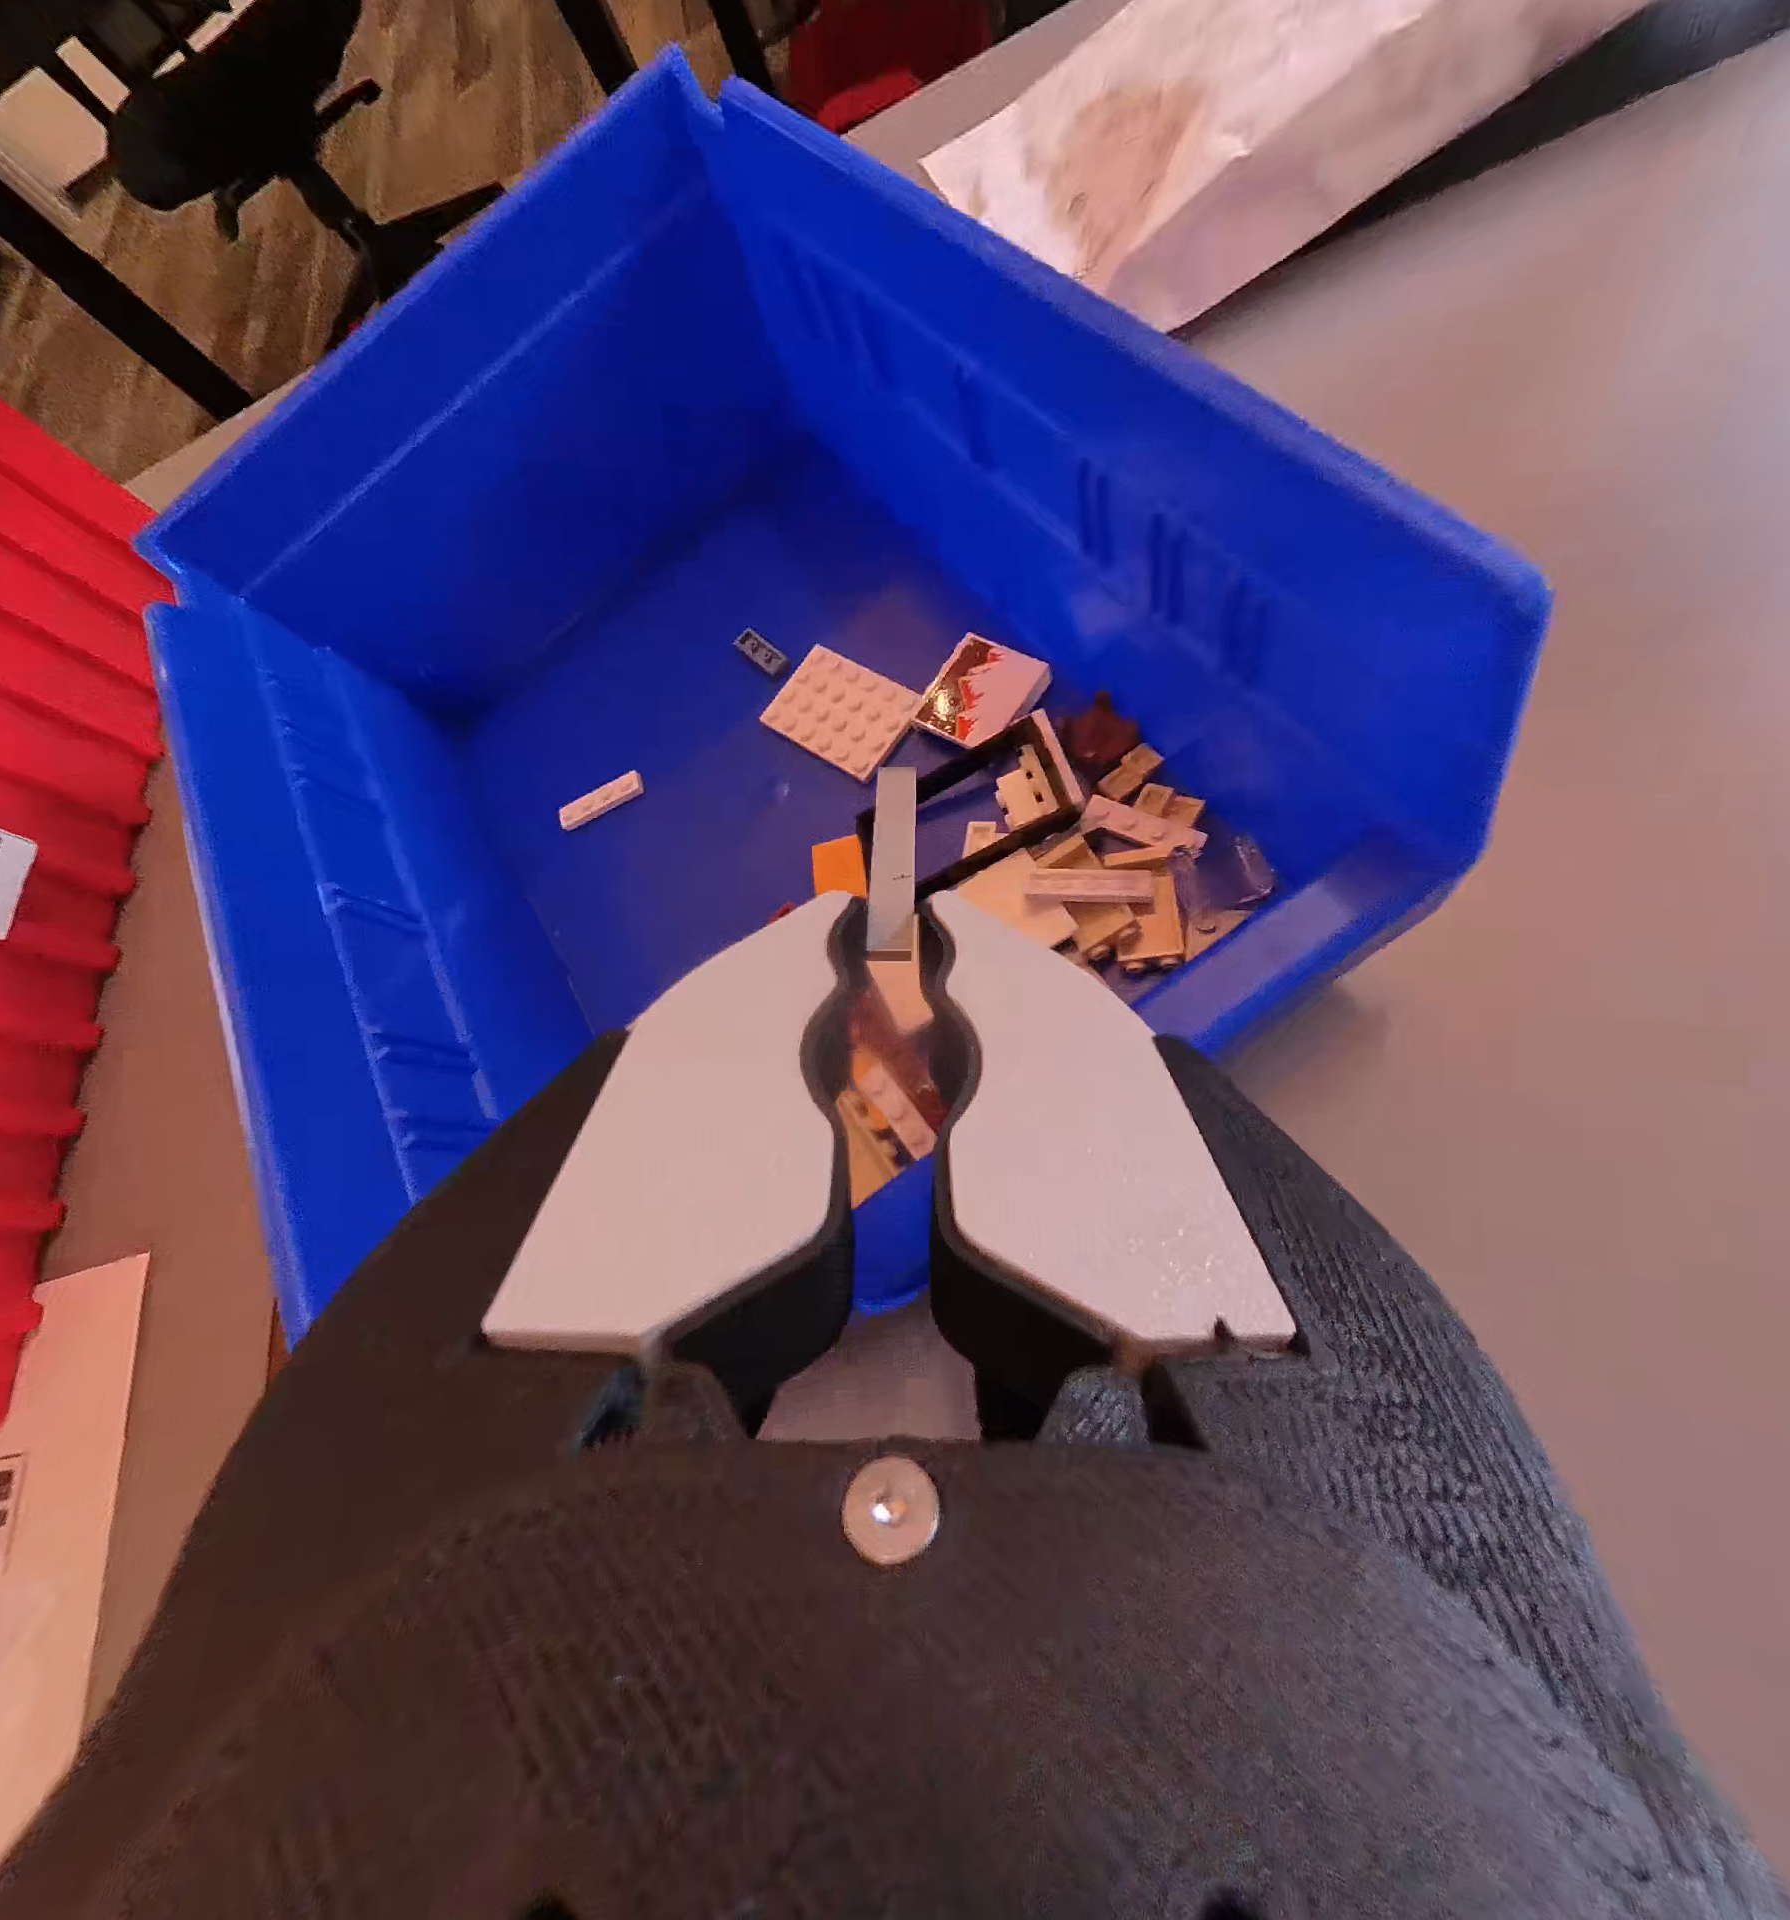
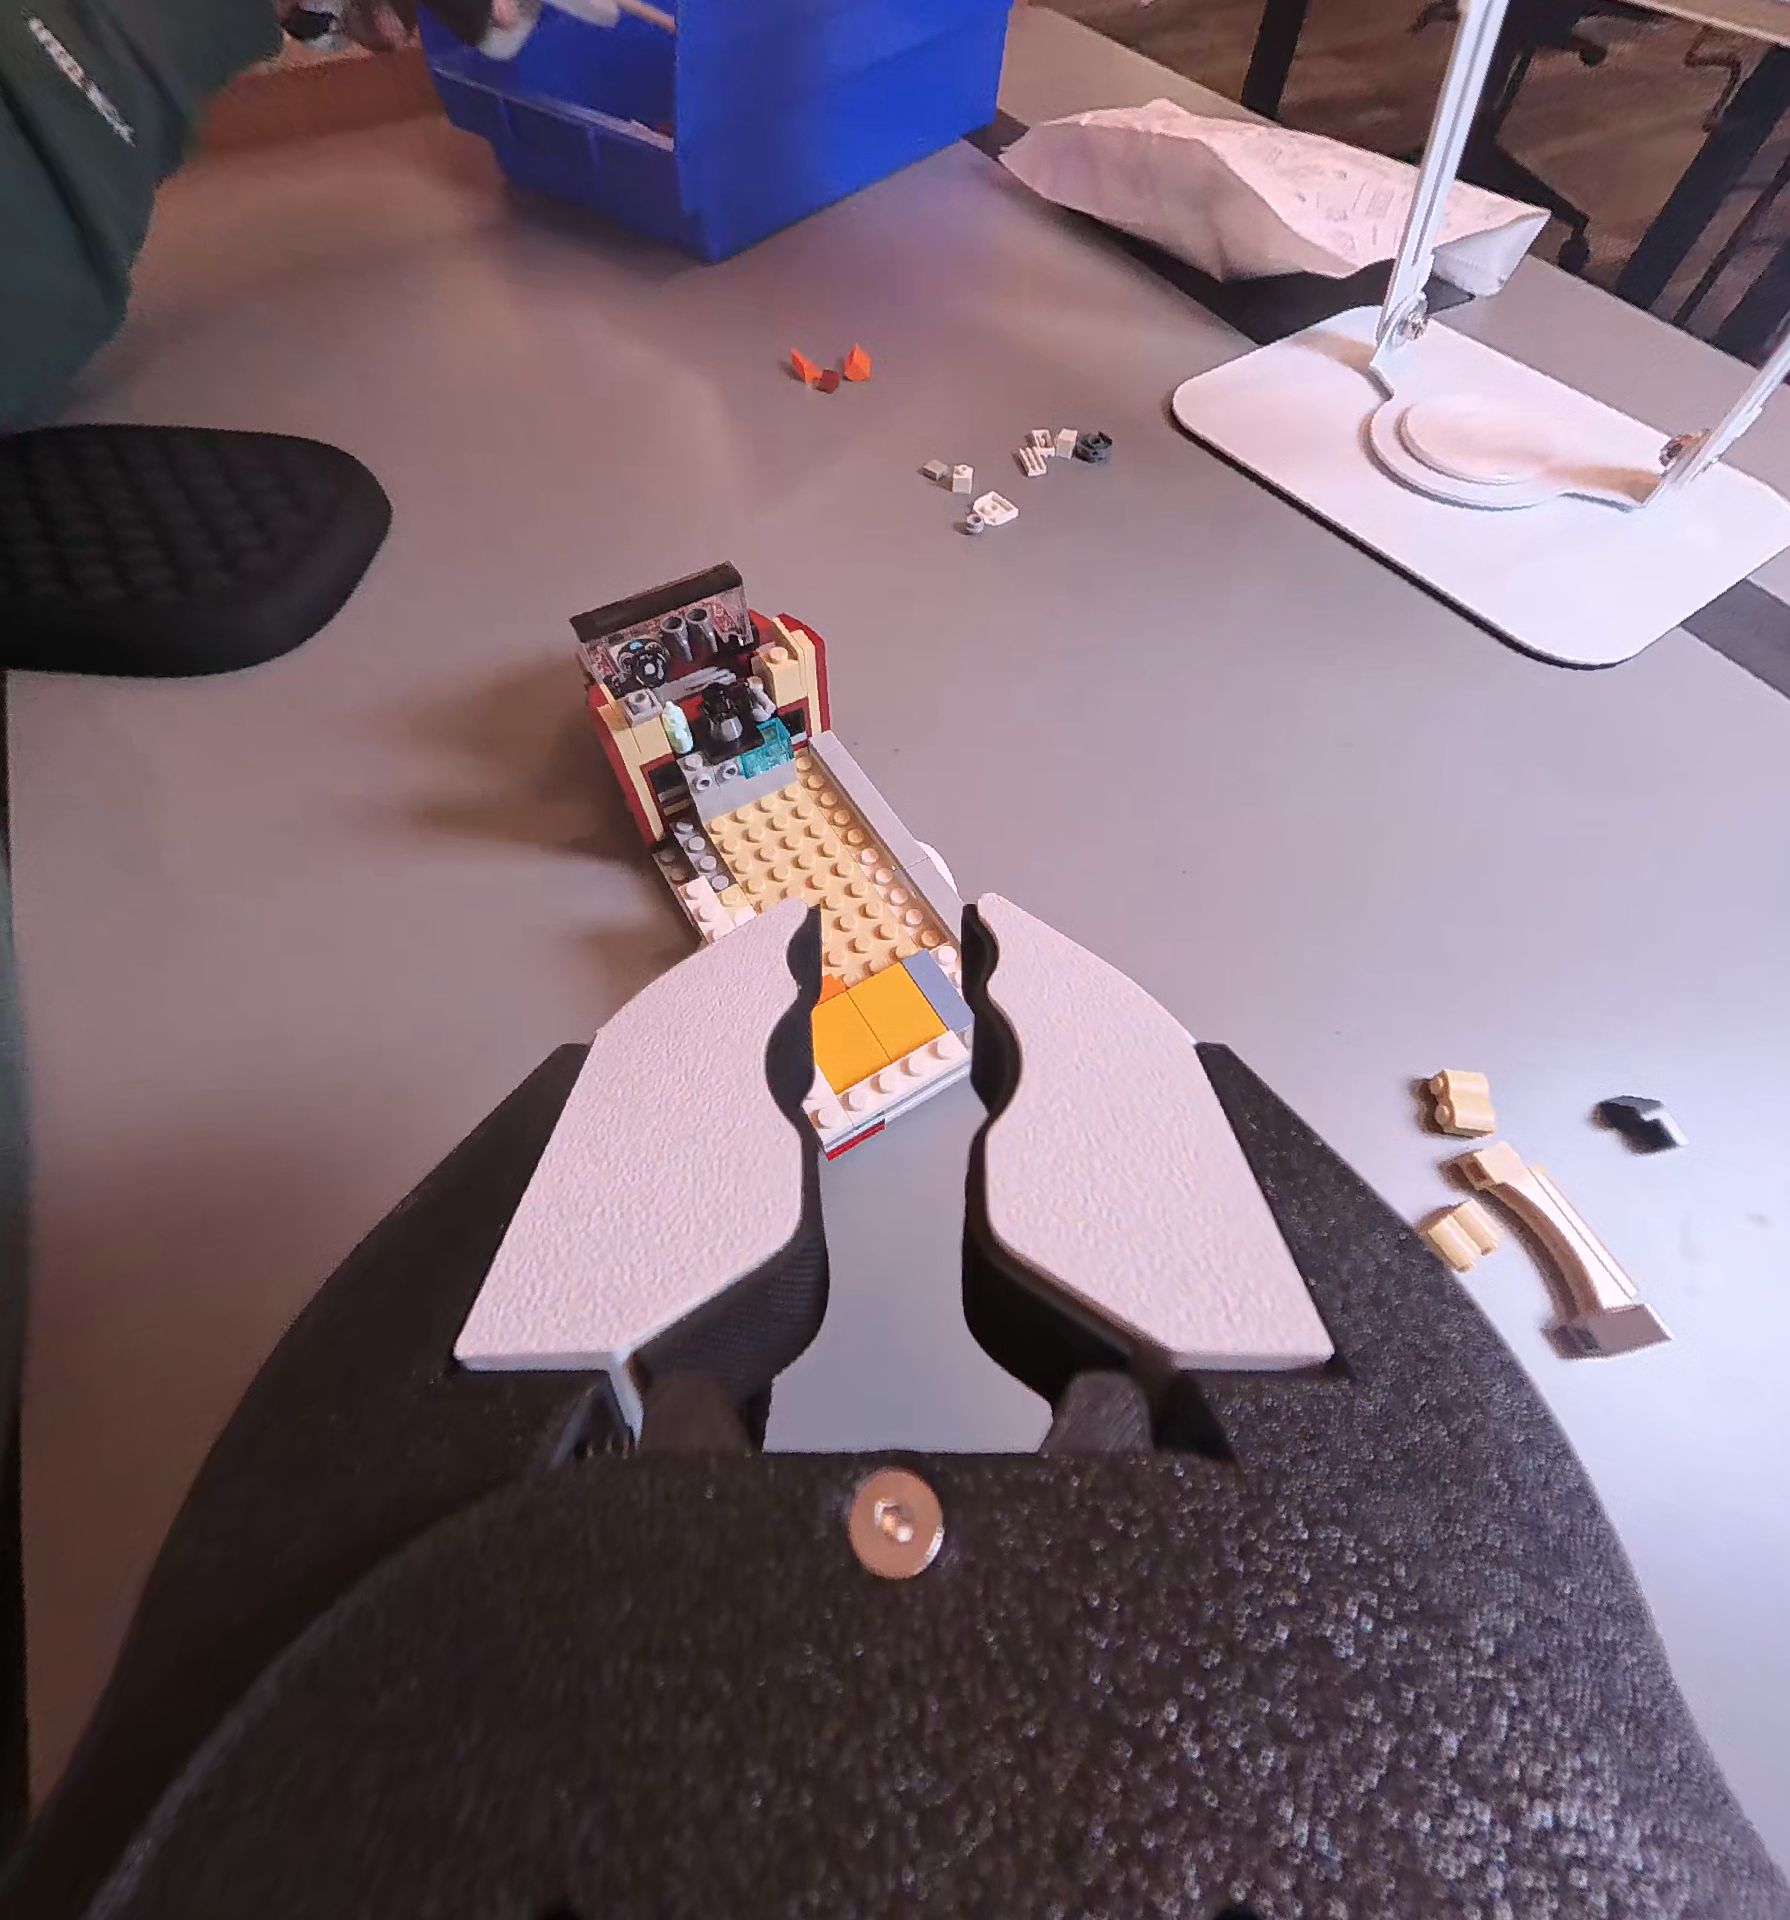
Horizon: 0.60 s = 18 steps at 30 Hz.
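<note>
The left claw is over the blue plastic bin and is clamped on a long, thin grey flat brick; both grey fingertips press on its near end, and the strip sticks forward above the bin floor. Under it lies a heap of tan, white and black toy bricks, with a white studded square plate and a small white strip apart from the heap. To the left stands a red ribbed container with a white label bearing printed words.

The right claw has its fingers apart, one on each side of the near end of the brick-built model with a tan studded floor, which stands on the grey worktop. I cannot tell if the pads touch the model. Orange smooth tiles lie between the fingers. Loose tan curved pieces lie to the right, small grey and orange bits farther off, and a white lamp base beyond.
</note>
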Motion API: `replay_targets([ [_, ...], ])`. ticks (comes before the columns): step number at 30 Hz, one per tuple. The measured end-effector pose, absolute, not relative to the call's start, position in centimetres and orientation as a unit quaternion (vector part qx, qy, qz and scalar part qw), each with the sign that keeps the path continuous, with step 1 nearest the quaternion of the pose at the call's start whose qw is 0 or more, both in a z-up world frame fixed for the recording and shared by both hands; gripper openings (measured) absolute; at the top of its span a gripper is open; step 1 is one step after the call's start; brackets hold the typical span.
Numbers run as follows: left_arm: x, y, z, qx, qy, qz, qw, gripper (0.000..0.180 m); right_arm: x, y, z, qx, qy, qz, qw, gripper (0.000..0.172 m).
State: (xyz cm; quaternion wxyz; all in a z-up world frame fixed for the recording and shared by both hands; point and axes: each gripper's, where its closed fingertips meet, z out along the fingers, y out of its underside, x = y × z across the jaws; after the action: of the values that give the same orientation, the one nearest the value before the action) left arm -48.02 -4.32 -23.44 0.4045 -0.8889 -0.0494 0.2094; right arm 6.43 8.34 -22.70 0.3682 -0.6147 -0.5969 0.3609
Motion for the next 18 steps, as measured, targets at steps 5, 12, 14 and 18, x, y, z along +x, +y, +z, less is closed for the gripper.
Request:
replay_targets([
  [5,-48.1,-4.1,-24.1,-0.908,-0.006,0.188,0.375,0.074,6.4,8.2,-23.1,-0.614,-0.607,0.341,0.371,0.024],
  [12,-47.8,-8.4,-28.7,-0.957,0.151,0.187,0.161,0.068,6.2,8.1,-23.3,-0.613,-0.605,0.347,0.371,0.023],
  [14,-47.5,-9.0,-29.6,-0.951,0.189,0.212,0.120,0.035,6.2,8.1,-23.5,-0.614,-0.606,0.344,0.371,0.022],
  [18,-42.3,-8.1,-29.5,-0.928,0.243,0.242,0.145,0.031,6.5,8.1,-23.3,-0.615,-0.603,0.340,0.376,0.021],
])
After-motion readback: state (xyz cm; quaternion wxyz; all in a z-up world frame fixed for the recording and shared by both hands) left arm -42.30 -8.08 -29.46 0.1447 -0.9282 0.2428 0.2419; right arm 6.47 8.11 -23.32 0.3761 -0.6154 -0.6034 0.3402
